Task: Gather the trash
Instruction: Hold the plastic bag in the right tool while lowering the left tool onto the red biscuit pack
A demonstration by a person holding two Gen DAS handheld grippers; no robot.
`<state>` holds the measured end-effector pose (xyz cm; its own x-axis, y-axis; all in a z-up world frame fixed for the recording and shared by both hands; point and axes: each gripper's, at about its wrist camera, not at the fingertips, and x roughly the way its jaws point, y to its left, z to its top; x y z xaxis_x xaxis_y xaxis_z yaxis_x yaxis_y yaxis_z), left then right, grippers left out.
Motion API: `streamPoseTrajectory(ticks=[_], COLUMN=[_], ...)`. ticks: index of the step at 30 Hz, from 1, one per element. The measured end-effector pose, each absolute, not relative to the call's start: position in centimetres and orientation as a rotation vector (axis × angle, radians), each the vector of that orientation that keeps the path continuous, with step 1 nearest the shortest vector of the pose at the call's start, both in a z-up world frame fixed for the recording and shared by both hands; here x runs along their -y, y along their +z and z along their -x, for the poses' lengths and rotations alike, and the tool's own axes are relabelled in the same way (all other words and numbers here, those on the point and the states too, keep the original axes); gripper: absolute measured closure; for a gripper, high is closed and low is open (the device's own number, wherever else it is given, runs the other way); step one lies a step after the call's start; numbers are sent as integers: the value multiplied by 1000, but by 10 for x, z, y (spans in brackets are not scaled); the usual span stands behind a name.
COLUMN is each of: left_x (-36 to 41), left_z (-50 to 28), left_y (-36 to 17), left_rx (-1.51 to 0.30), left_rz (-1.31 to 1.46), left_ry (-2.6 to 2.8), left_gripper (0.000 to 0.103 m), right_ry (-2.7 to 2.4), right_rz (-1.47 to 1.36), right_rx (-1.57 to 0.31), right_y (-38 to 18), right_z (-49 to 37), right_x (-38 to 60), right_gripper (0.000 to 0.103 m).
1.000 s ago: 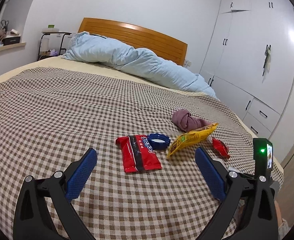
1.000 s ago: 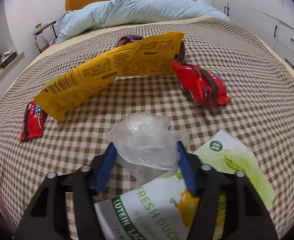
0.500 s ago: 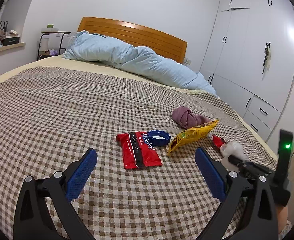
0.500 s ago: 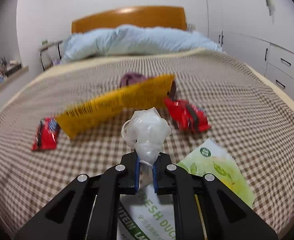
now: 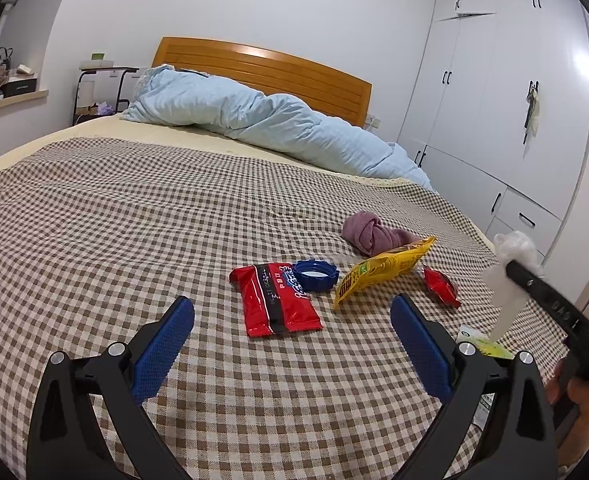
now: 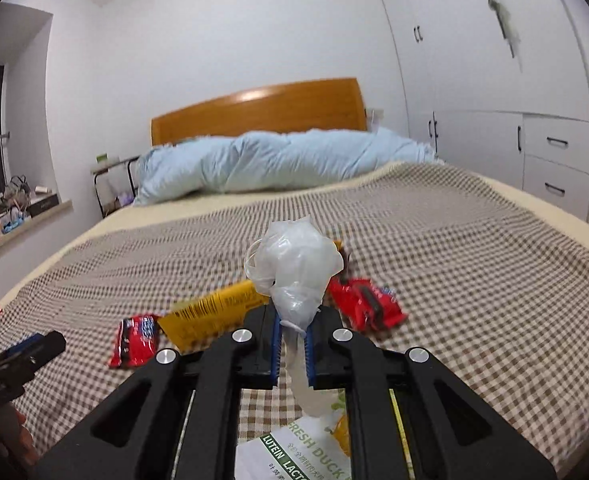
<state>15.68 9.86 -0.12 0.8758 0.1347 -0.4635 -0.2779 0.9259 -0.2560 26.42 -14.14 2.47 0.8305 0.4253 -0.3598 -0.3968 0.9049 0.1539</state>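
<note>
My right gripper (image 6: pixel 293 322) is shut on a crumpled clear plastic bag (image 6: pixel 294 268) and holds it above the bed; the bag also shows in the left wrist view (image 5: pixel 515 254). My left gripper (image 5: pixel 292 316) is open and empty, low over the checked bedspread (image 5: pixel 134 216). Just ahead of it lie a red snack packet (image 5: pixel 276 300), a blue cap (image 5: pixel 315 274), a yellow wrapper (image 5: pixel 382 270) and a small red wrapper (image 5: pixel 440 286). A green and white packet (image 6: pixel 306 452) lies under my right gripper.
A purple rolled cloth (image 5: pixel 368 233) lies behind the yellow wrapper. A light blue duvet (image 5: pixel 254 120) is piled by the wooden headboard (image 5: pixel 270 76). White wardrobes (image 5: pixel 506 112) stand to the right of the bed. A side table (image 5: pixel 102 88) stands at the far left.
My right gripper closed on the clear plastic bag and lifted it up off the bed, tilting the view up. My left gripper stayed open and nearly still.
</note>
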Motion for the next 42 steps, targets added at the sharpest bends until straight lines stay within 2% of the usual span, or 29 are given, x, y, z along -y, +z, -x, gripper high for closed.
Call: streamPoseTrajectory(ticks=[20,27,37,42], left_x=[-105,-116,-107,-116], left_z=[-166,-194,-261,-286], left_y=[7,-5,-27,-48], left_rx=[-468,-563,-727,-812], left_rz=[288,336,194,263], left_ry=[227,204,342,382], left_gripper=[8,8,8,8], right_ry=[332,290,245,232], right_rz=[-68,-85,-156,-150], right_rx=[-376,-366,-376,-387], right_y=[25,29,29,24], right_z=[-267,-272,-283,-290], right_x=[170,193,226,228], right_gripper=[94,94,94,94])
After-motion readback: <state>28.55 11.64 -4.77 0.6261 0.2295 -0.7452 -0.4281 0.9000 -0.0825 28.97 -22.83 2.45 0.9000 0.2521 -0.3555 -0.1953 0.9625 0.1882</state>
